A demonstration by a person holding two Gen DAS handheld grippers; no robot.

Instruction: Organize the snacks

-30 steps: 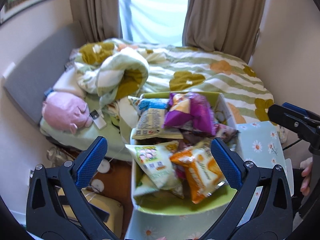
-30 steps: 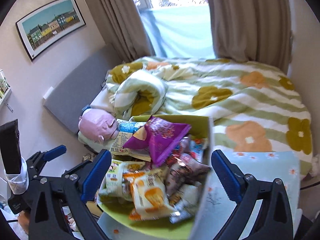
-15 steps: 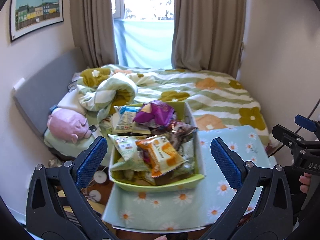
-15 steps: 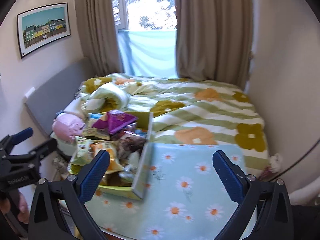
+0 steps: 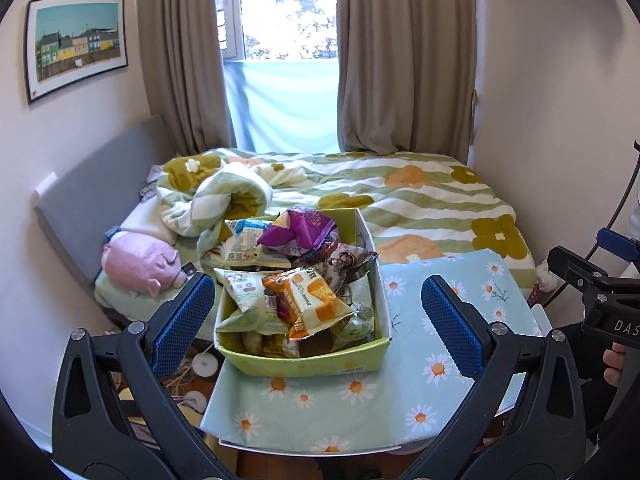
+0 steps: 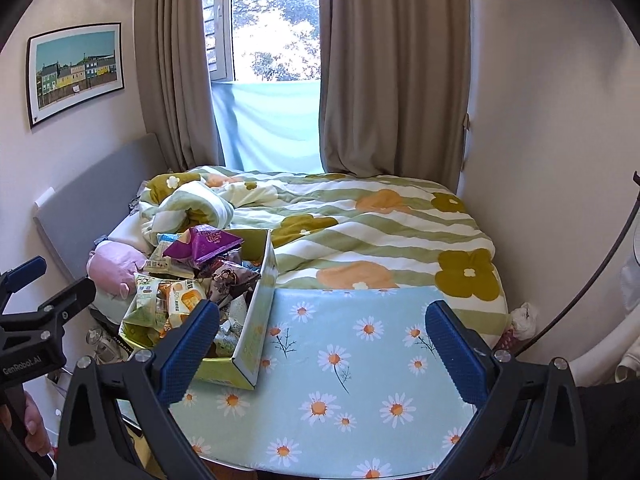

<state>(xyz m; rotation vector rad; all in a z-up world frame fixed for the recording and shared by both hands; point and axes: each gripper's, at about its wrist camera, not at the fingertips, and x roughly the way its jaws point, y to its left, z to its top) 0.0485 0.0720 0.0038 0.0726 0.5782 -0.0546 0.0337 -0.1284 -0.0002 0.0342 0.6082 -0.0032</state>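
With both the left gripper point(image 5: 316, 308) and right gripper point(image 6: 322, 340) wide open and empty, any pick from the heaped green box point(image 5: 304, 360) at the table's point(image 5: 360, 408) left should take the topmost packet, such as the purple bag point(image 5: 300, 232).

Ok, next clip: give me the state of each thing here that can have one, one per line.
left gripper: open, empty.
right gripper: open, empty.
snack box: no lid, heaped with packets above its rim, on the table's left part.
purple packet: on top of the heap.
orange packet: on top, near the front.
table: cloth-covered, right part bare.
curtains: parted.
duvet: rumpled.
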